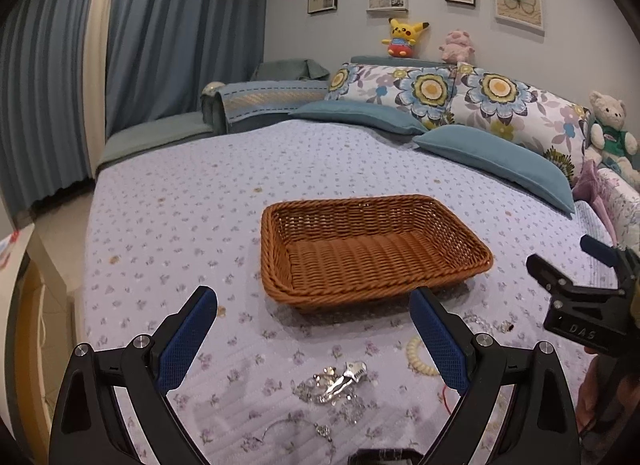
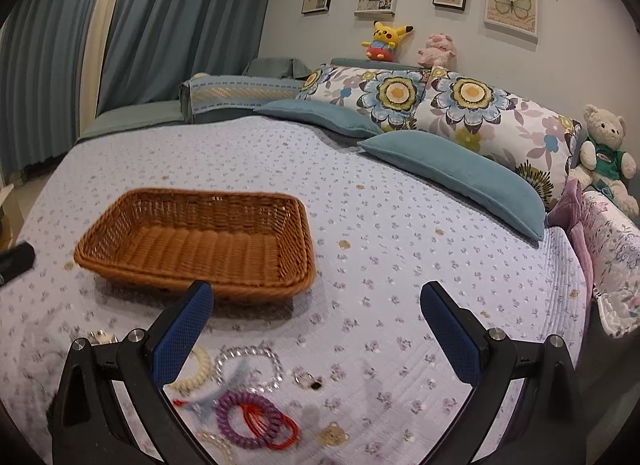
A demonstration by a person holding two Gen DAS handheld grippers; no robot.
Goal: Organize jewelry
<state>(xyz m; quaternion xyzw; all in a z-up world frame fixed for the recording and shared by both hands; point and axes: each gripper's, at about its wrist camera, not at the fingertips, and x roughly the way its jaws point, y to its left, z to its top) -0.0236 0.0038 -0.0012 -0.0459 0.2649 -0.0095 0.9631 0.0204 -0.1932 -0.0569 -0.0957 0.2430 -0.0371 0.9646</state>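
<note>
An empty brown wicker basket (image 1: 372, 253) (image 2: 200, 241) sits on the flowered bedspread. My left gripper (image 1: 314, 309) is open just short of it, above a silver hair clip and sparkly pieces (image 1: 336, 383) and a thin chain (image 1: 296, 431). A cream spiral hair tie (image 1: 418, 359) (image 2: 196, 373) lies partly behind a finger. My right gripper (image 2: 316, 305) (image 1: 568, 265) is open, right of the basket. Below it lie a clear bead bracelet (image 2: 250, 365), a purple spiral tie (image 2: 248, 419), a red band (image 2: 286, 435), a small ring (image 2: 306, 379) and a gold bear charm (image 2: 332, 435).
Two blue cushions (image 1: 496, 163) (image 2: 456, 175) and floral pillows (image 1: 460, 95) lie at the head of the bed. A teddy bear (image 2: 604, 157) sits at the right edge. Curtains (image 1: 160, 33) hang at the left. A white side table (image 1: 16, 261) stands beside the bed.
</note>
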